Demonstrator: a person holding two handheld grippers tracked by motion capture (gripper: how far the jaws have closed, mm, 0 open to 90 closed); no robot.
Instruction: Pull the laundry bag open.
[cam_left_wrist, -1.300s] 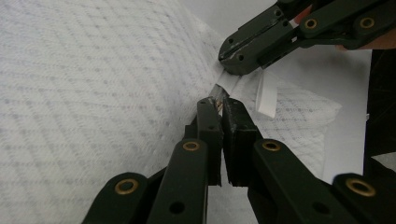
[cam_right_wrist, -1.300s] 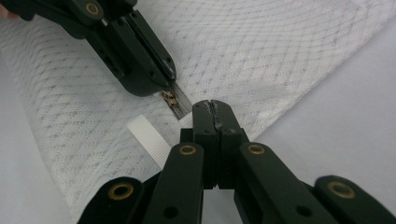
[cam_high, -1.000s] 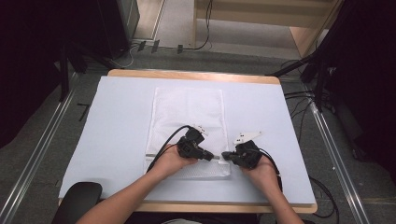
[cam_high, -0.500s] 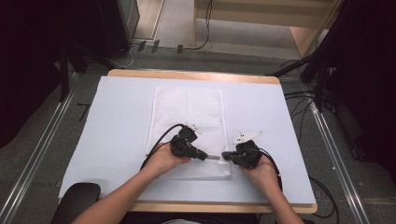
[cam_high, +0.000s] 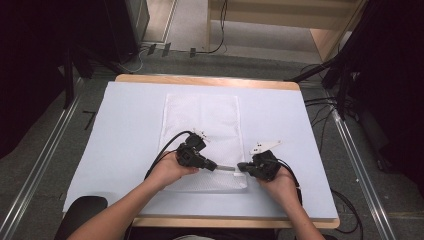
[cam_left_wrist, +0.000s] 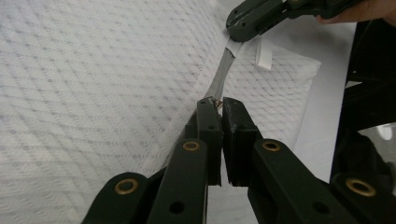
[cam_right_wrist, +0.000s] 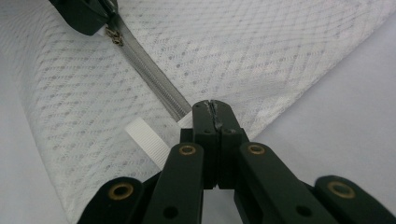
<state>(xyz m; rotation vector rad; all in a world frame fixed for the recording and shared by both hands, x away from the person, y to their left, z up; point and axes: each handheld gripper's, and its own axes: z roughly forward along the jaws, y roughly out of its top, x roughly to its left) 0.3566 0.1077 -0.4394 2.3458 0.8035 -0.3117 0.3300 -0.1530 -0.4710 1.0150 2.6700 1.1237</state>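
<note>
A white mesh bag (cam_high: 200, 120) lies flat on the table, its grey zipper (cam_high: 227, 169) running along the near edge. My left gripper (cam_high: 215, 166) is shut on the small brass zipper pull (cam_right_wrist: 113, 35); in the left gripper view its tips (cam_left_wrist: 219, 103) pinch the zipper (cam_left_wrist: 219, 77). My right gripper (cam_high: 241, 166) faces it from the right, shut on the zipper's end at the bag's corner (cam_right_wrist: 212, 105). A taut stretch of zipper (cam_right_wrist: 149, 74) spans the gap between the two grippers. A white ribbon tab (cam_right_wrist: 147, 137) sticks out beside the right jaws.
The bag rests on a pale blue table cover (cam_high: 125, 130) with a wooden table edge (cam_high: 200, 80) at the far side. Black cables (cam_high: 165, 150) trail from both grippers. A dark chair back (cam_high: 80, 210) sits at the near left.
My left gripper has slid left along the zipper, away from the right gripper, and the grey stretch between them has grown longer. The right gripper has stayed put.
</note>
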